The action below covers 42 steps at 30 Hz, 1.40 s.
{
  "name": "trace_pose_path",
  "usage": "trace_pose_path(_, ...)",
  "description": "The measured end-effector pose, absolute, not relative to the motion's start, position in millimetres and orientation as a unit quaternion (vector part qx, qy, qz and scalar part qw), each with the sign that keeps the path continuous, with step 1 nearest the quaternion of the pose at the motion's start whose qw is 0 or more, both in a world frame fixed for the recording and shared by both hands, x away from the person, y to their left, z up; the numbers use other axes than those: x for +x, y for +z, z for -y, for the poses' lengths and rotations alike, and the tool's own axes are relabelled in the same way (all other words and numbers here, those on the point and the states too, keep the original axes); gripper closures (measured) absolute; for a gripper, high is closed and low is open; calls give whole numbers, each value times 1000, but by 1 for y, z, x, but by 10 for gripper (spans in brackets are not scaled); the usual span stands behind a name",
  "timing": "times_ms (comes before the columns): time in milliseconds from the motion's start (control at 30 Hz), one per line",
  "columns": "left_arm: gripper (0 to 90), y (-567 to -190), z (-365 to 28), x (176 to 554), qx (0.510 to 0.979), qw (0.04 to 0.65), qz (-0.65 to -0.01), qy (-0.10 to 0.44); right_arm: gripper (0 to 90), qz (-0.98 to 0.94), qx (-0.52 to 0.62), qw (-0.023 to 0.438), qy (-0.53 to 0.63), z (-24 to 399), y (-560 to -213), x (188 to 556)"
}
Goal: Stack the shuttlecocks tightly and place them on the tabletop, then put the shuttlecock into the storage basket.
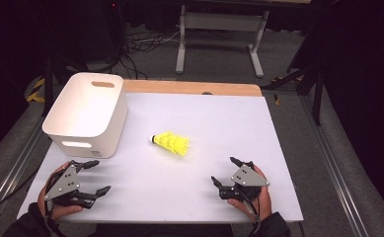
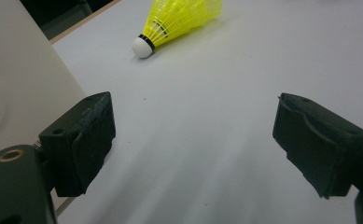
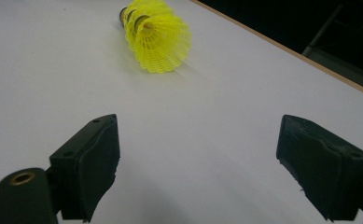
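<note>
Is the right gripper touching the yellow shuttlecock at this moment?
Apart. In the right gripper view, bare white table lies between the open right gripper and the shuttlecock; the high view shows the same gap.

Both hands wear dark sleeves at the wrists. The left black two-jaw gripper point(image 1: 95, 176) carries a grey three-cornered plate dotted with small dark screws; the right black two-jaw gripper point(image 1: 225, 171) bears a matching plate, and a black cable trails from it toward six o'clock. Up close, each jaw is a chunky matte-black block, with a brass-ringed hole at seven o'clock.
</note>
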<state>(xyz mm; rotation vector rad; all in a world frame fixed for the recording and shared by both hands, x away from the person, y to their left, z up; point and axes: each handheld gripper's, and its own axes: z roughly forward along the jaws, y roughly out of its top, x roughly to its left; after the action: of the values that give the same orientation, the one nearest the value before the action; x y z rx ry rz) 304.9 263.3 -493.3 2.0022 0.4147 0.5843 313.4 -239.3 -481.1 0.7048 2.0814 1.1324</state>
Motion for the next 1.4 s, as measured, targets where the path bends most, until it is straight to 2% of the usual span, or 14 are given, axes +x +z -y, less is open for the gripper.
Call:
trace_pose_path(600,134,-493,-261,305,824,483,-170,242,124,-789,269,337,437,238,-480,317)
trace_pose_path(1133,134,-494,-257,304,827,476,-174,243,125,-763,270,381,447,236,-467,313)
trace_pose_path(1400,134,-495,-255,305,828,474,-174,244,128,-760,265,395,442,221,-459,318)
